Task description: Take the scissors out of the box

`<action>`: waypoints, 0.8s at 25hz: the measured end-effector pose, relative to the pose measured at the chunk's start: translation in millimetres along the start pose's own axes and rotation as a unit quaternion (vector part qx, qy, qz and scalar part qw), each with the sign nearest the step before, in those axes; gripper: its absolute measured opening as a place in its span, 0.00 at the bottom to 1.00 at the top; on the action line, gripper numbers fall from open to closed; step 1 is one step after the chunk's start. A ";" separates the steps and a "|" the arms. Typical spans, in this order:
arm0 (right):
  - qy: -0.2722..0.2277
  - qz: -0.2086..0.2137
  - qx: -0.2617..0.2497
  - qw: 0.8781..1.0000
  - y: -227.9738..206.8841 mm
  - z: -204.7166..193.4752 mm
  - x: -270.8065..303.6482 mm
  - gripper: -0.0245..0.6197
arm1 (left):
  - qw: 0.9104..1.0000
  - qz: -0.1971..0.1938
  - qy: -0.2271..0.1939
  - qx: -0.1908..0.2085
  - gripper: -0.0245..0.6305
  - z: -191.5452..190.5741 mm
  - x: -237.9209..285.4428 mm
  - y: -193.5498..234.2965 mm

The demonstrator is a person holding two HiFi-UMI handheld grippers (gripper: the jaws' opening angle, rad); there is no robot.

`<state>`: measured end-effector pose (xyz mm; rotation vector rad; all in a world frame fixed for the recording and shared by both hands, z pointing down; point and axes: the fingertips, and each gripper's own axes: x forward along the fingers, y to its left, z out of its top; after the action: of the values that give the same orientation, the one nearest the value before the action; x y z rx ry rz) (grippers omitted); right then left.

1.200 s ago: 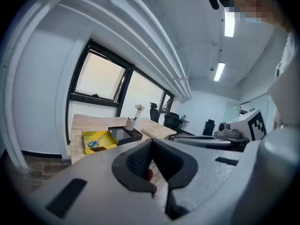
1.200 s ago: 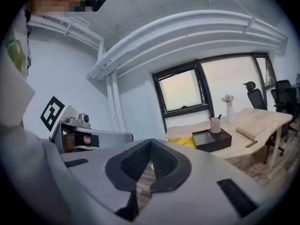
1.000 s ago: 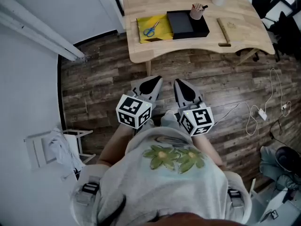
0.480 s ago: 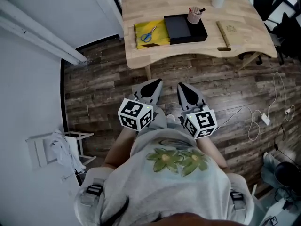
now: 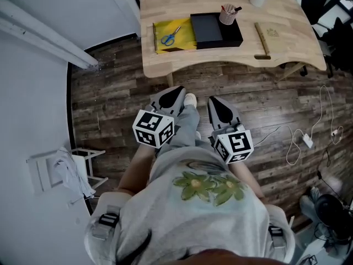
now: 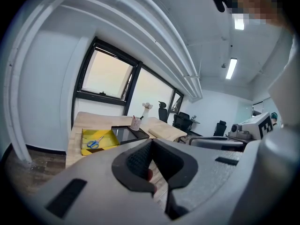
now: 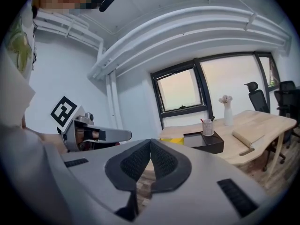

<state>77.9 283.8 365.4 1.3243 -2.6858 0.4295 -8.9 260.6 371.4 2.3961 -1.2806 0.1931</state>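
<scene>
The blue-handled scissors (image 5: 167,36) lay inside the yellow box (image 5: 186,37) on the worktop (image 5: 287,37), beside a black tray (image 5: 215,29). The left tongs (image 5: 177,93) and right tongs (image 5: 215,102) were clenched, apparently on nothing, well apart from the worktop.

— Where are the scissors (image 5: 169,35)?
— They lie flat inside the yellow box (image 5: 186,28). They are small, with blue handles and shut blades.
— What is the box like?
— It is open on top, with low sides. It sits on the wooden table (image 5: 276,12), near the left end, just beside a black tray (image 5: 212,29).
— Which way do the scissors point?
— In the head view the handles are nearer the person.
</scene>
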 end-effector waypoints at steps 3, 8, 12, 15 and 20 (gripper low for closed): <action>0.001 -0.004 -0.001 1.000 -13.4 3.4 9.6 0.05 | 1.000 0.004 0.002 -0.003 0.05 5.6 14.3 10.1; 0.003 -0.003 -0.001 1.000 -37.0 13.0 32.9 0.05 | 1.000 0.010 -0.002 -0.002 0.05 21.7 42.1 27.4; 0.004 0.001 -0.003 1.000 -54.3 19.6 56.8 0.05 | 1.000 0.008 0.001 -0.004 0.05 28.4 64.5 41.4; 0.005 0.004 -0.004 1.000 -67.0 27.8 77.9 0.05 | 1.000 0.009 0.009 -0.003 0.05 33.6 82.8 56.2; 0.023 0.011 -0.007 1.000 -85.7 36.3 114.4 0.05 | 0.999 0.024 0.022 -0.011 0.05 39.8 111.3 94.9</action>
<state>76.5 136.6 373.9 1.2659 -2.6634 0.4365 -26.5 112.3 397.8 2.3312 -1.3149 0.2433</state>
